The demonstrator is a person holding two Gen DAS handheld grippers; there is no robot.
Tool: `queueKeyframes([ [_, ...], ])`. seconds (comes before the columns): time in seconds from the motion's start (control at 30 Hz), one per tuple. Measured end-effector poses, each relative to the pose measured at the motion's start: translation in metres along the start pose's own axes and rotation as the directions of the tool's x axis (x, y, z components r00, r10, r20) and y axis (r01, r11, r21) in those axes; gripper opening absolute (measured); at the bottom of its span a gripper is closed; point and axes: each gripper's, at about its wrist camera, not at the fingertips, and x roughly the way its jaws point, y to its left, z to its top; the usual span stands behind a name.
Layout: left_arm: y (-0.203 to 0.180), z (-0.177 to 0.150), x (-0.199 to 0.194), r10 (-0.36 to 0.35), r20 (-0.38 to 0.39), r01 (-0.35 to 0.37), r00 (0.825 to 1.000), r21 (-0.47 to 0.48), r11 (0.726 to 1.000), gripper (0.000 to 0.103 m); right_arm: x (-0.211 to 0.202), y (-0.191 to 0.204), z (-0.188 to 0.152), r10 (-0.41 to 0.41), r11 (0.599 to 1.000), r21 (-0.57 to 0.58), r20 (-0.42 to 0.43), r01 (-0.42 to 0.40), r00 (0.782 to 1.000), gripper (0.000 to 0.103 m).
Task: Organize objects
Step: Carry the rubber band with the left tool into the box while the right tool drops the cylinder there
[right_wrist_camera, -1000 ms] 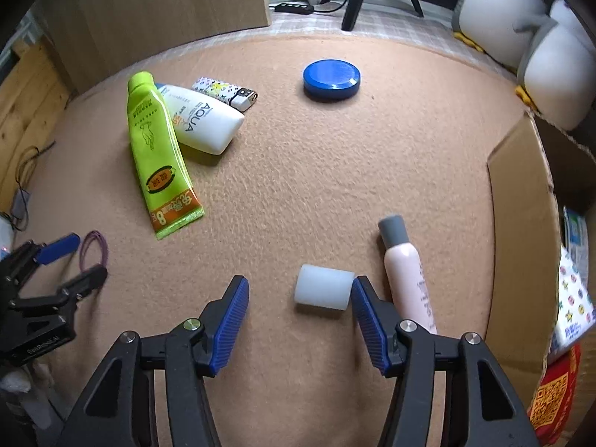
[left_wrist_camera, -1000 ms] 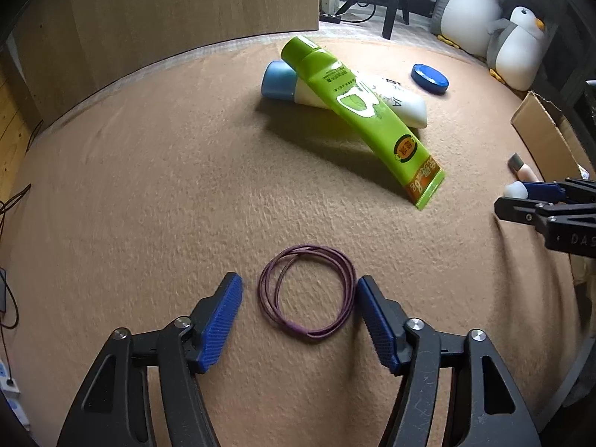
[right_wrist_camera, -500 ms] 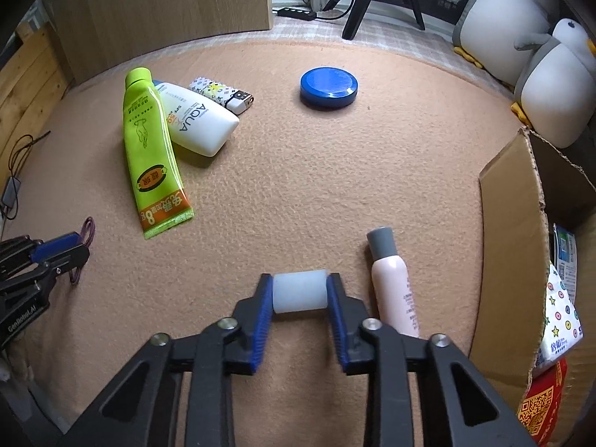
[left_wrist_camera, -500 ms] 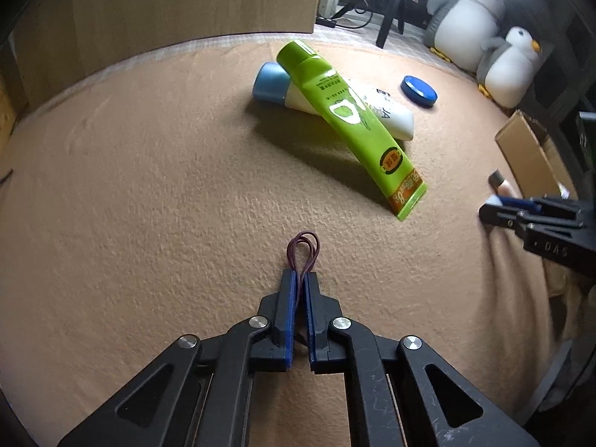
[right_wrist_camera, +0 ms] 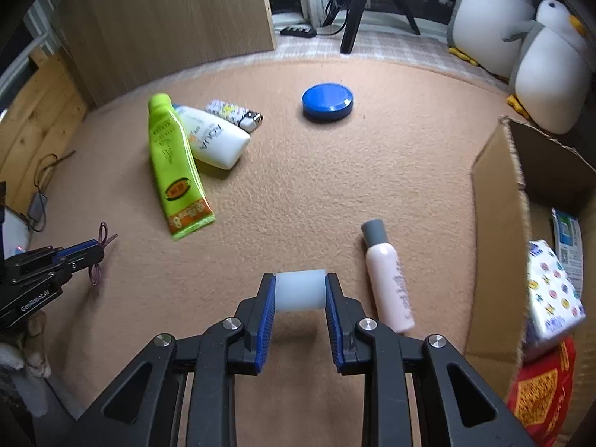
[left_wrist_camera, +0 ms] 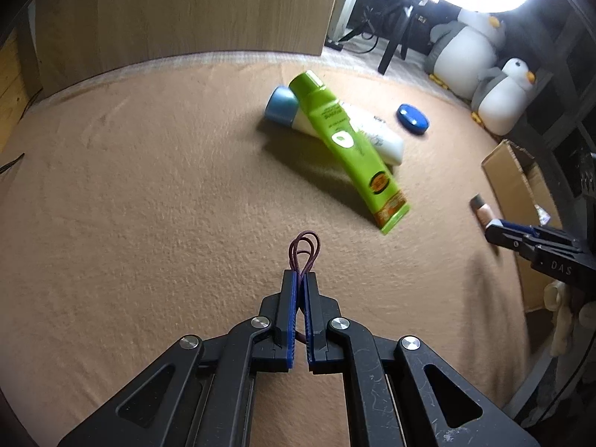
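Observation:
My left gripper (left_wrist_camera: 301, 275) is shut on a purple hair band (left_wrist_camera: 305, 251), whose loops stick out past the fingertips above the tan carpet. It also shows in the right wrist view (right_wrist_camera: 97, 257) at the far left. My right gripper (right_wrist_camera: 300, 279) is shut on a white cylinder (right_wrist_camera: 300, 290) and holds it just above the carpet. A pink bottle with a grey cap (right_wrist_camera: 385, 279) lies beside it on the right. A green tube (left_wrist_camera: 346, 145) leans over a white bottle with a blue cap (left_wrist_camera: 298, 115).
An open cardboard box (right_wrist_camera: 499, 223) with packets inside stands at the right. A blue round lid (right_wrist_camera: 327, 102) and a patterned lighter (right_wrist_camera: 234, 113) lie farther back. Two plush penguins (right_wrist_camera: 536, 56) and a tripod (right_wrist_camera: 357, 7) are behind the carpet. A wooden panel (left_wrist_camera: 178, 11) stands at the back left.
Both grippers closed, the left on the hair band and the right on the white cylinder, and both have since lifted away from the carpet with them.

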Motion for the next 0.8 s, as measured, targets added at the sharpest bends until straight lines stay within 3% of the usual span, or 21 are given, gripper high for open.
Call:
queueKeyframes([
  [0.37,-0.063,0.017,-0.025,-0.089,0.049,0.085,0.995,0.080,0.993,0.003,-0.068,-0.025,-0.016,0.015,0.999,0.037,0.113,-0.019,0.993,0.023],
  [0.57,-0.124,0.029,-0.023,-0.163,0.052,0.153,0.985,0.154,0.976,0.003,-0.110,-0.063,-0.029,-0.042,0.996,0.086,0.174,0.028,0.984,0.023],
  [0.8,-0.205,0.040,-0.011,-0.247,0.022,0.235,0.969,0.245,0.941,0.003,-0.135,-0.117,-0.050,-0.118,0.984,0.156,0.182,0.089,0.976,0.023],
])
